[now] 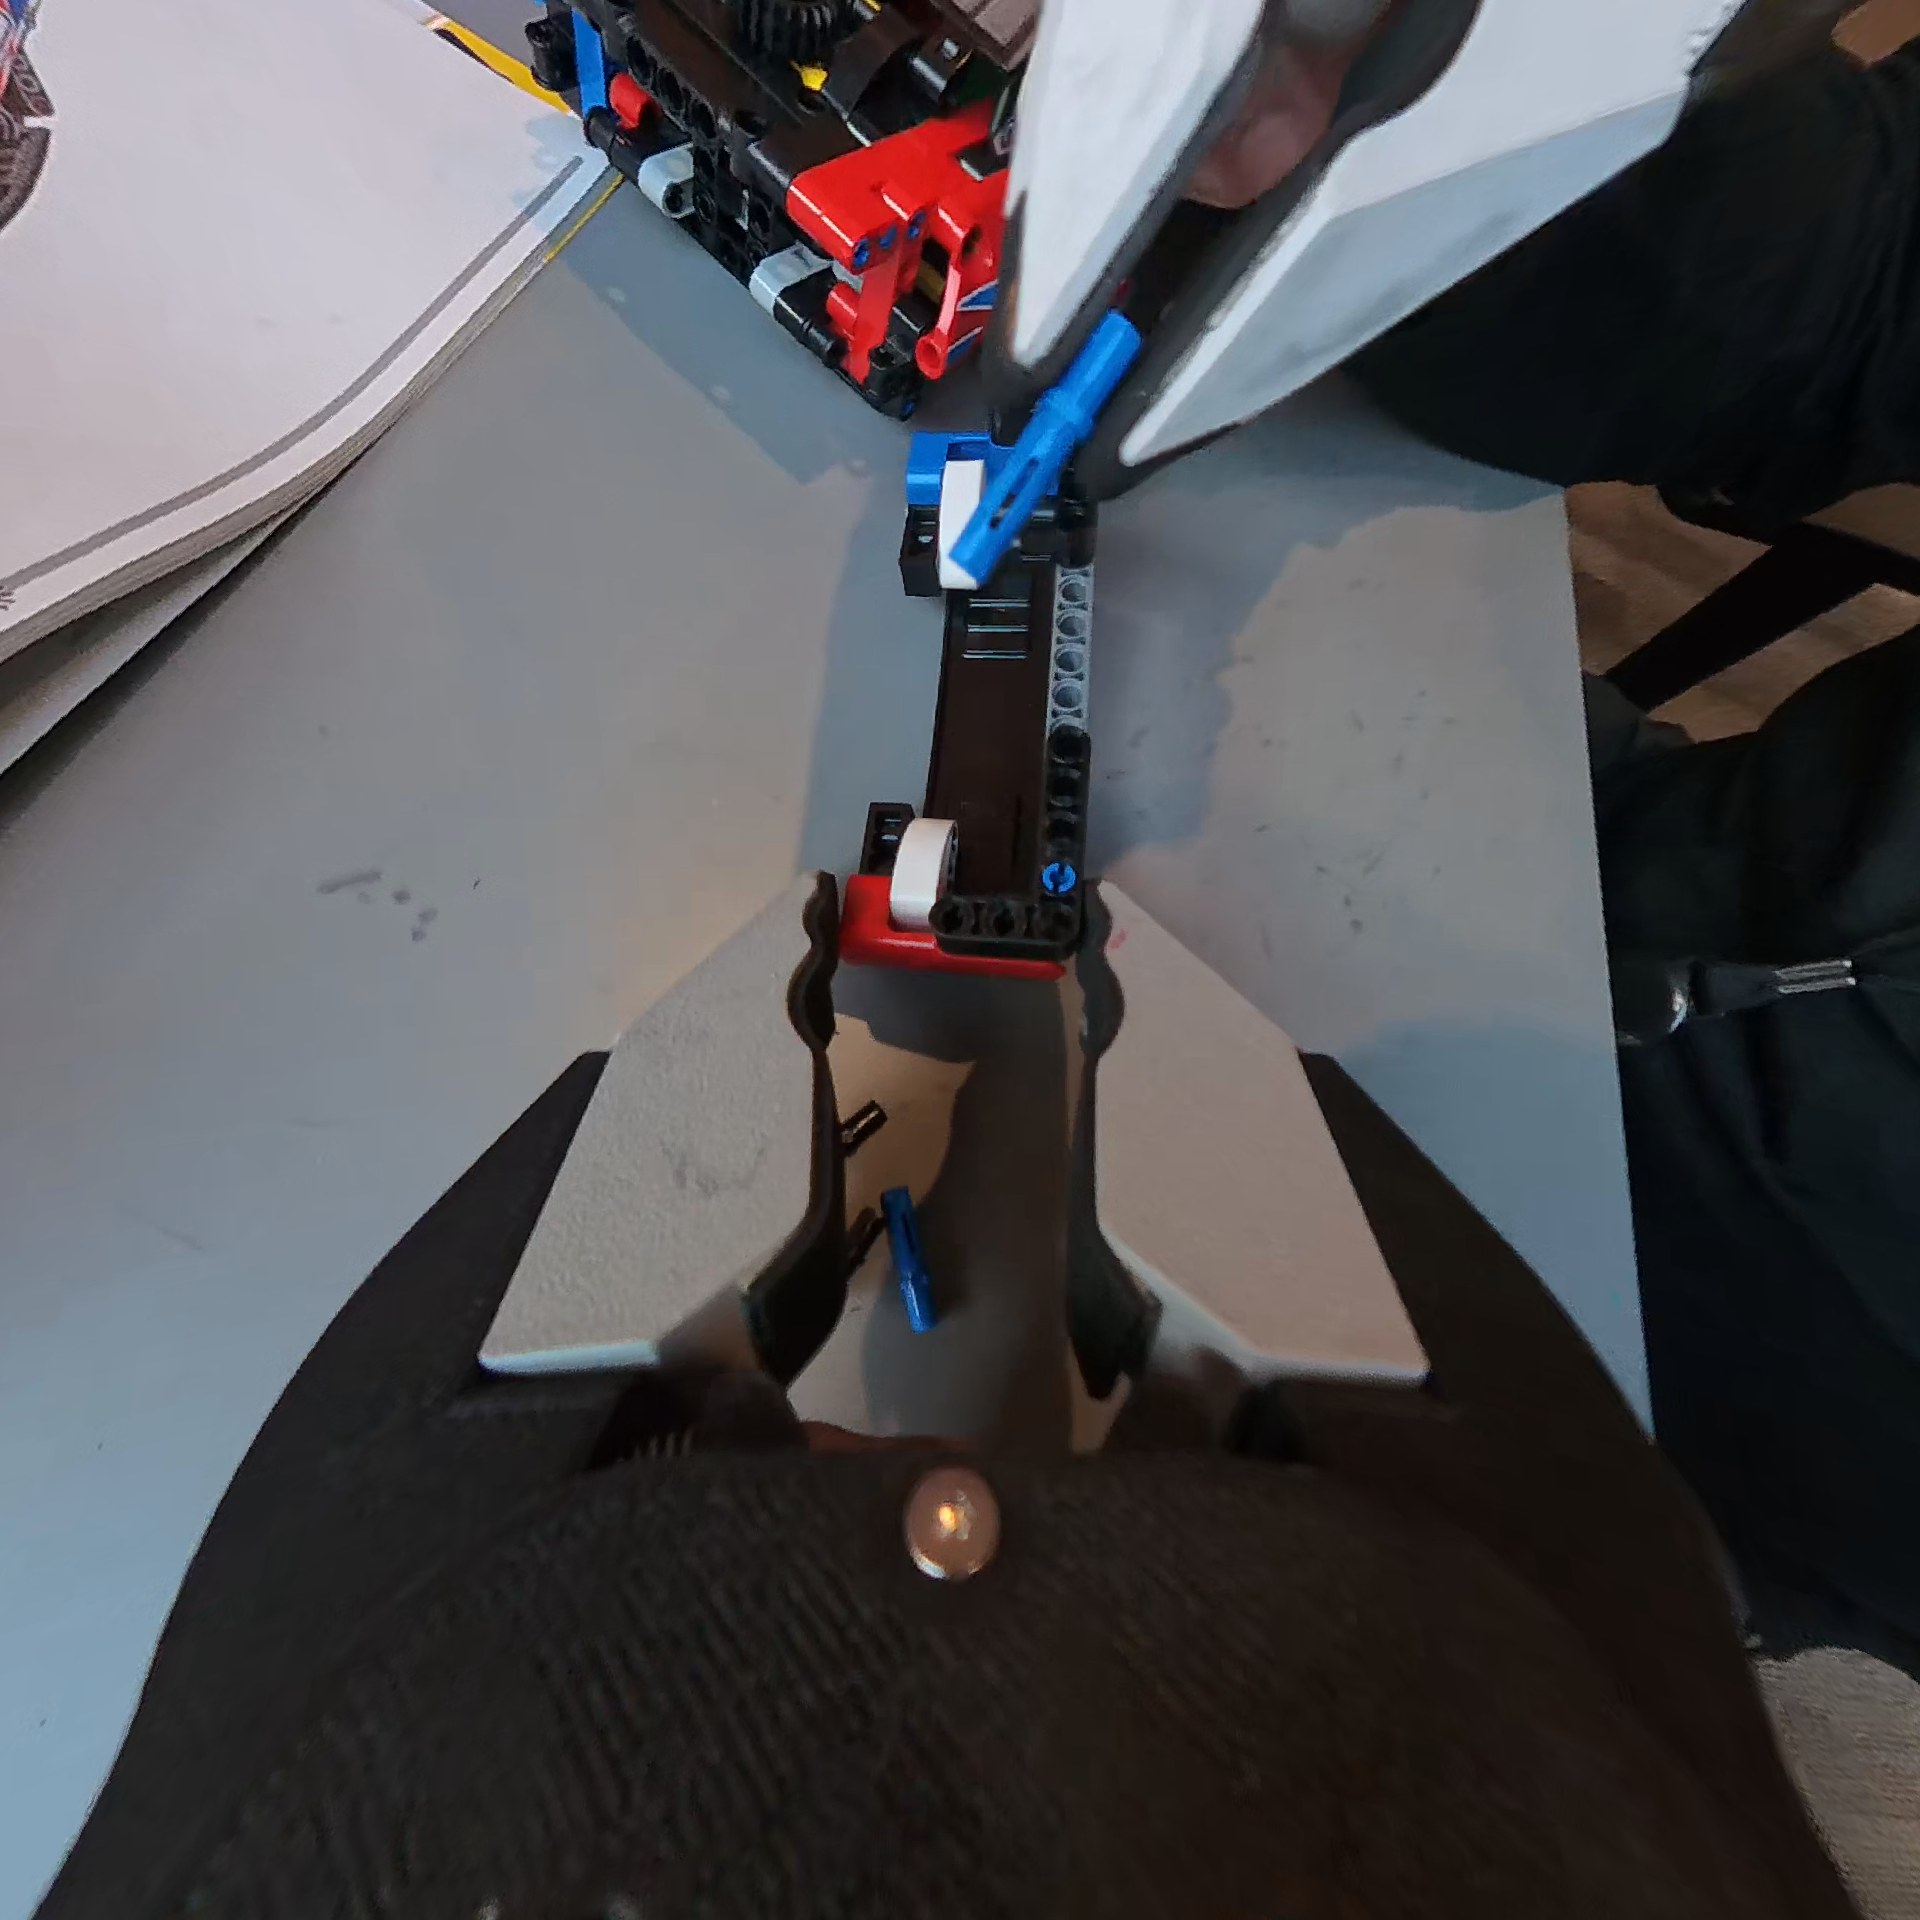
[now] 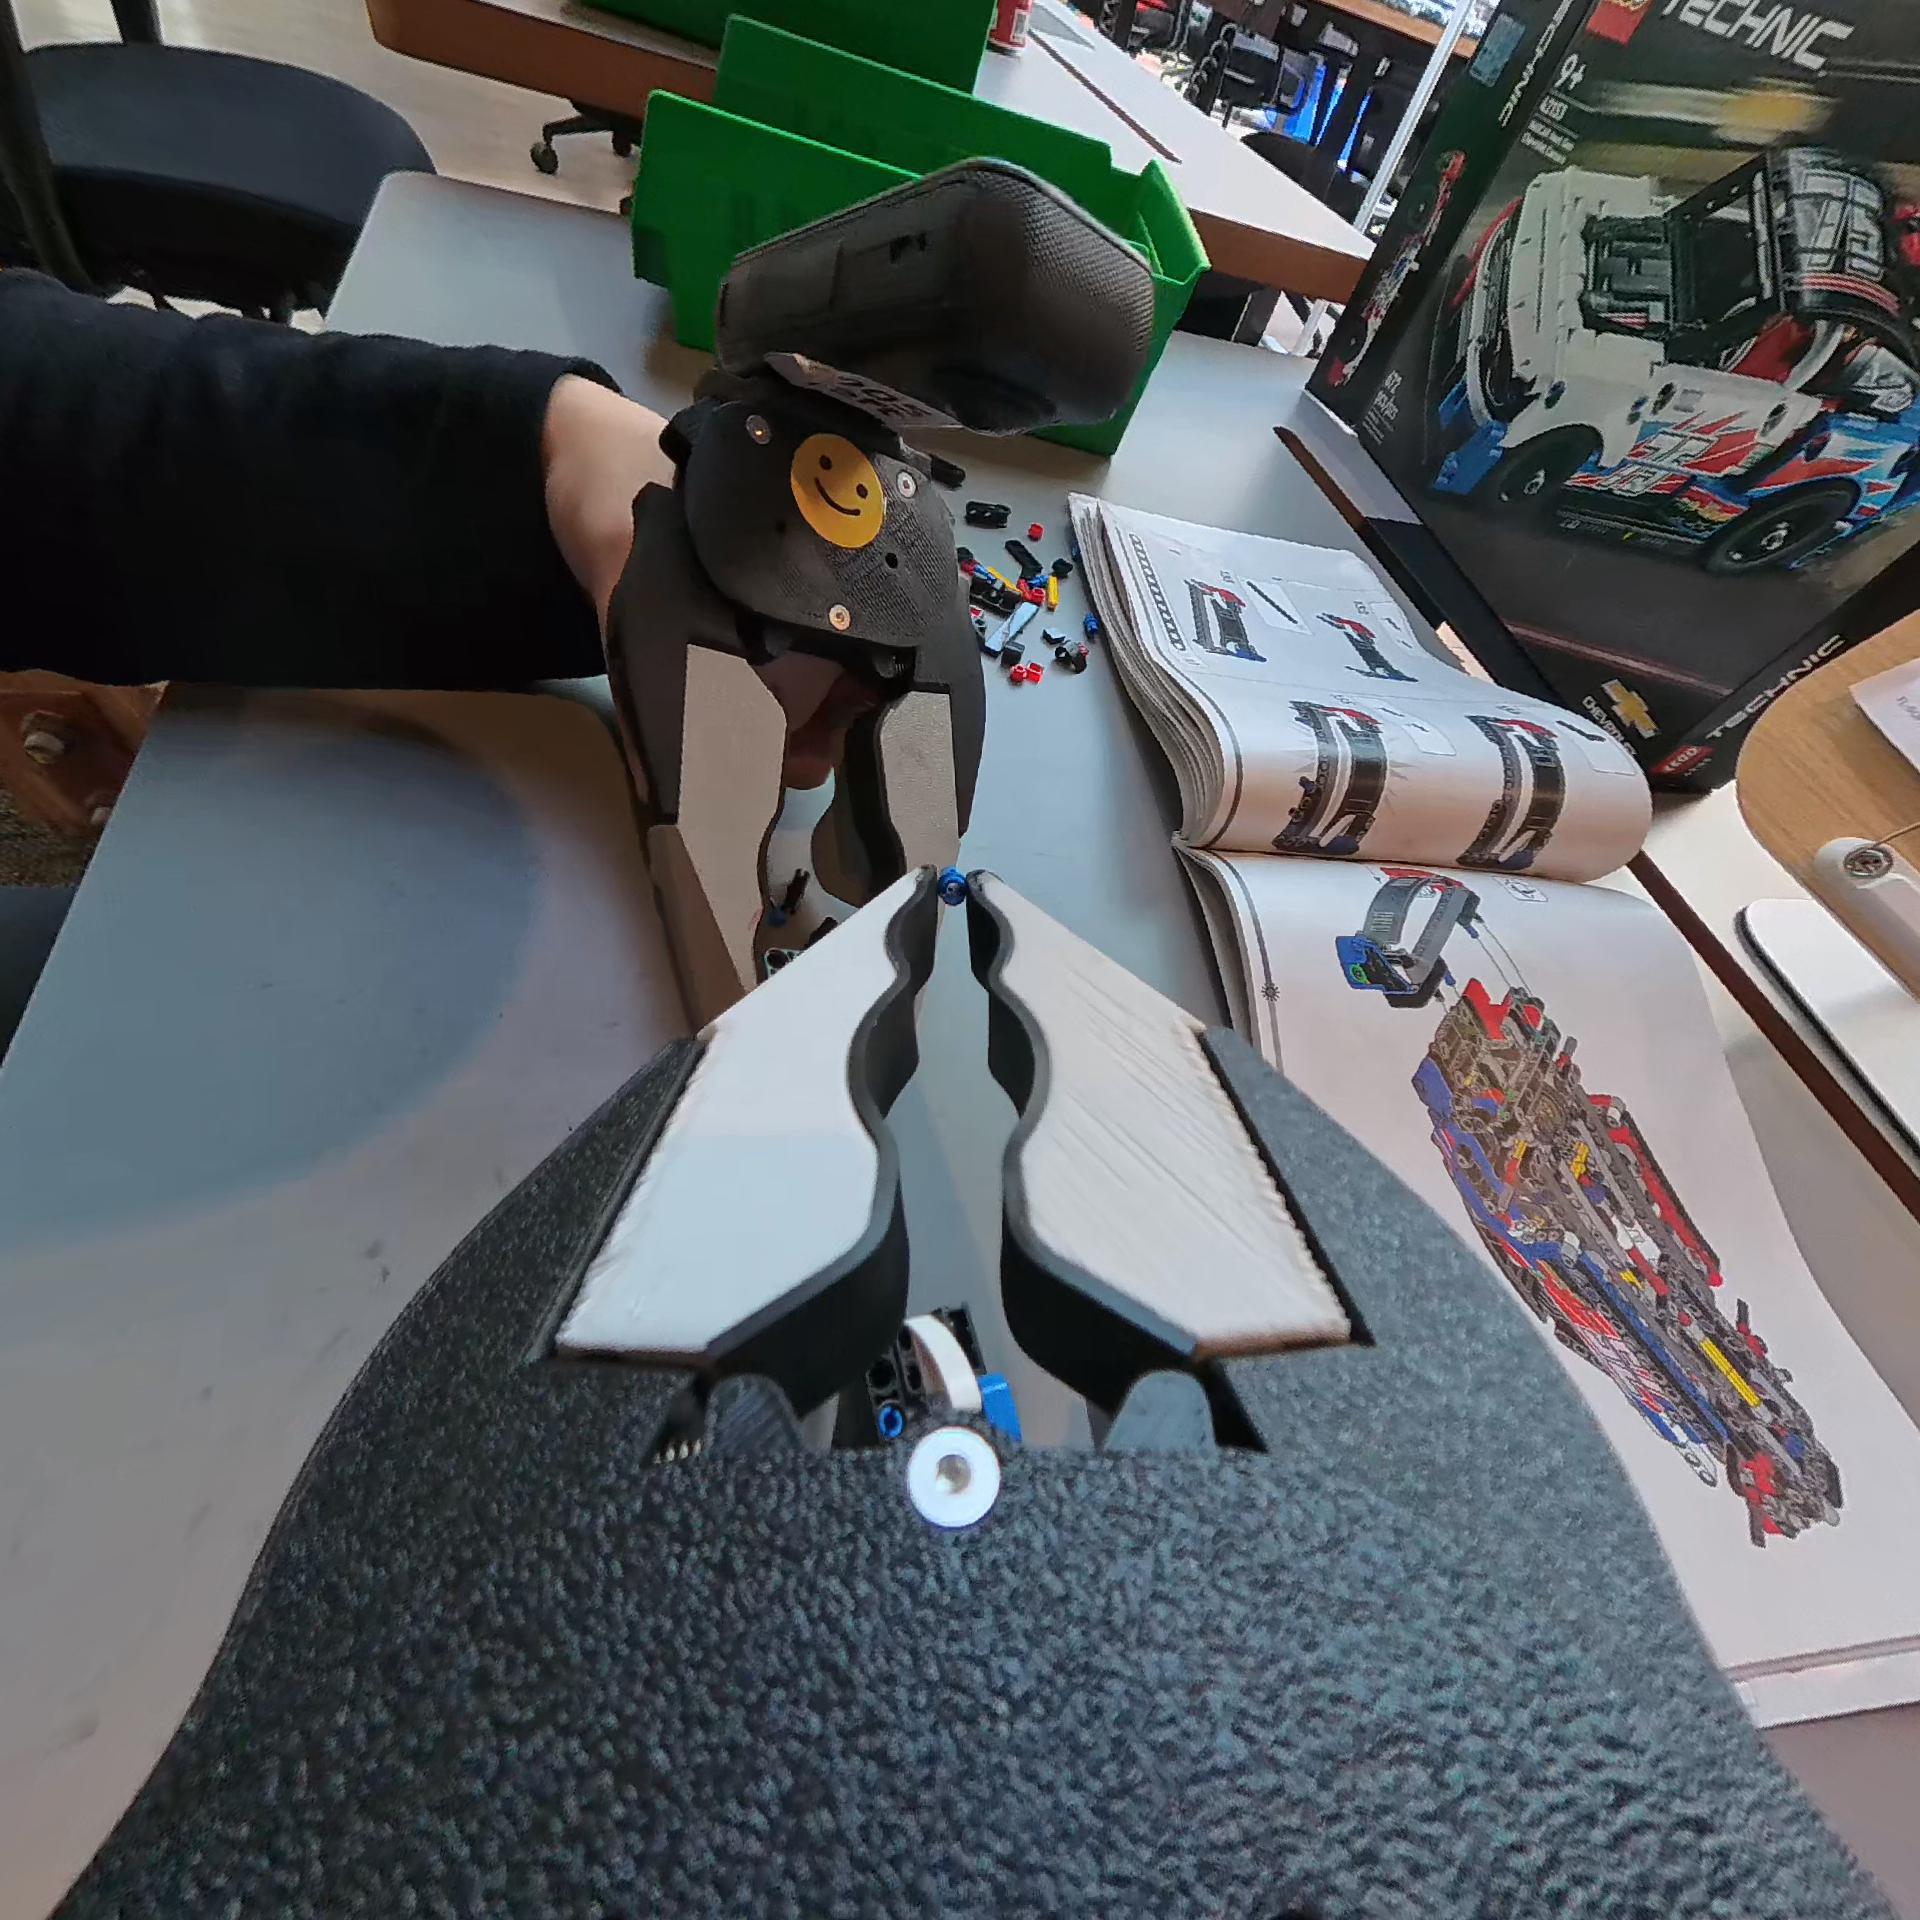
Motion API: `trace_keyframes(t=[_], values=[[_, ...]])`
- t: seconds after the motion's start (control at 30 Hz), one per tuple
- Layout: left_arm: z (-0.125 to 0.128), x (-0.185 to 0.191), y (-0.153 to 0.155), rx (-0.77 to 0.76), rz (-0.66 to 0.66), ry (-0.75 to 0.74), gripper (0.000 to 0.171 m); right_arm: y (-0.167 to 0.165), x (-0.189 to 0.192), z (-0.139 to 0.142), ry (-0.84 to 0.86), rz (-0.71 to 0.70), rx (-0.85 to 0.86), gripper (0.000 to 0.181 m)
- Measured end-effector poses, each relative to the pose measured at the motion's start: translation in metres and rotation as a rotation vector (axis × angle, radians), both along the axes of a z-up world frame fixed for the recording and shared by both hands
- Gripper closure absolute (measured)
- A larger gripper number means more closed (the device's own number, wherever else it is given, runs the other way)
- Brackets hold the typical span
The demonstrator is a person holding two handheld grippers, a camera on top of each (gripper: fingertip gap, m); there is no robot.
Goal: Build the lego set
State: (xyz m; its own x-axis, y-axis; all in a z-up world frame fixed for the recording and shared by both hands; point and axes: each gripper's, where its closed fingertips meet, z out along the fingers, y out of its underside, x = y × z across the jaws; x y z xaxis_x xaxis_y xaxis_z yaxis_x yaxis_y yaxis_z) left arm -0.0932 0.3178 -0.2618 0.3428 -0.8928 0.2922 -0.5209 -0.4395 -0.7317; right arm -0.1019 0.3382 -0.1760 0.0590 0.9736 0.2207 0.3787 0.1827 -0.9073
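Observation:
My left gripper (image 1: 956, 935) is shut on the red near end of a long black subassembly (image 1: 1003, 727) that lies on the grey table (image 1: 468, 727). The piece has a grey holed beam along one side and a blue and white block (image 1: 951, 488) at its far end. My right gripper (image 1: 1091, 400) comes in from the upper right, shut on a blue pin (image 1: 1044, 447) whose free end sits at that far block. In the right wrist view my right gripper (image 2: 951, 886) pinches the pin (image 2: 950, 886) at its tips, and the left gripper (image 2: 805, 873) faces it.
A red, black and blue car chassis (image 1: 831, 177) stands behind the subassembly. An open instruction booklet (image 2: 1455, 1143) lies to the side, with the set's box (image 2: 1662, 364) and green bins (image 2: 831, 187) beyond. Loose parts (image 2: 1023, 613) are scattered nearby. A loose blue pin (image 1: 909, 1257) lies between my left fingers. Tip to tip, the grippers are about 9 cm apart.

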Motion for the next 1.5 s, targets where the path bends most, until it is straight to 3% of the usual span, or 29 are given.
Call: trace_keyframes(t=[0.63,1.03,1.17,1.27,1.33,1.4,1.5], values=[[-0.003,0.002,-0.002,0.094,-0.025,0.072,0.128,-0.002,-0.002,0.002,0.014,-0.010,0.018,0.176],[-0.009,-0.001,-0.005,0.120,-0.041,0.117,0.125,0.003,-0.001,0.026,0.198,-0.122,0.073,0.176],[0.018,-0.006,-0.005,0.121,-0.018,0.030,0.122,0.008,0.006,0.036,0.273,-0.161,0.057,0.176],[0.054,-0.021,0.010,0.160,0.086,-0.104,0.125,0.012,0.010,0.038,0.312,-0.179,0.017,0.176],[0.076,-0.040,0.041,0.187,0.267,-0.132,0.131,0.012,0.010,0.037,0.332,-0.182,0.001,0.176],[0.096,-0.059,0.076,0.198,0.453,-0.115,0.137,0.008,0.008,0.035,0.327,-0.169,-0.017,0.176],[0.115,-0.082,0.127,0.292,0.589,-0.018,0.158,-0.001,0.005,0.036,0.334,-0.140,-0.033,0.176]])
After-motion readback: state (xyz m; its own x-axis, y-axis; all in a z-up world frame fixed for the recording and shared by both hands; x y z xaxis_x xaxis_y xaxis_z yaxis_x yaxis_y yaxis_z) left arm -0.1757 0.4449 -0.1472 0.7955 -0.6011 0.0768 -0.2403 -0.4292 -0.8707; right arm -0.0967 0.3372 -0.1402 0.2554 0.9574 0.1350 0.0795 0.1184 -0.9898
